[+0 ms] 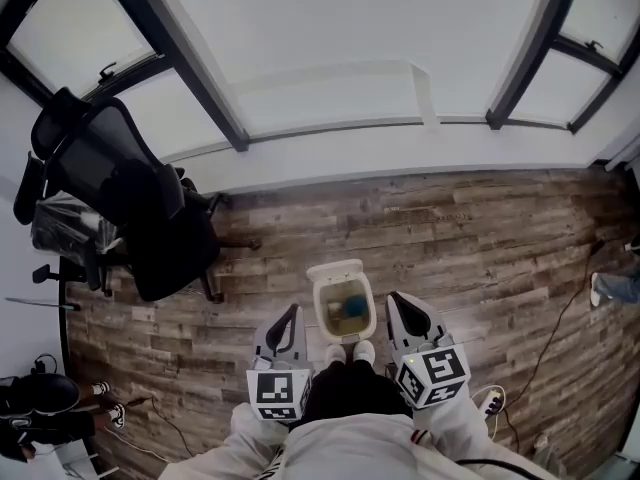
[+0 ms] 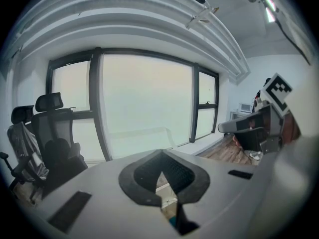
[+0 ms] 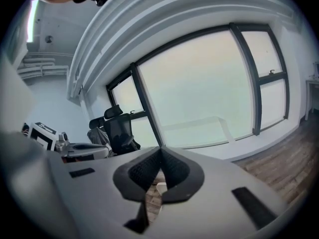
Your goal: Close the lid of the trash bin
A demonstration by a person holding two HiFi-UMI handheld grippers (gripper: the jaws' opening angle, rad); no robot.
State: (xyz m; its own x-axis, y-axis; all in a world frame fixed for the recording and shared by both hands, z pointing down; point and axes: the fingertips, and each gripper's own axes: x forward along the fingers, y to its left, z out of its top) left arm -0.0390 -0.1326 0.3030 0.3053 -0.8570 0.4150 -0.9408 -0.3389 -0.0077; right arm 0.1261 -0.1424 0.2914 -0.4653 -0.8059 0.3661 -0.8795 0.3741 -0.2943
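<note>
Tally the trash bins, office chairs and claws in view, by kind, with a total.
Trash bin: 1
Office chairs: 2
Claws, left and right: 2
Total: 5

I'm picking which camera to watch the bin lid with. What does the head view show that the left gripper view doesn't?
Only the head view: the whole trash bin, its lid raised, something blue inside, the person's shoes at its foot. Only the left gripper view: the ceiling, and the left gripper close up, its fingers meeting at the tips. Both: the office chair, the windows, the right gripper.
</note>
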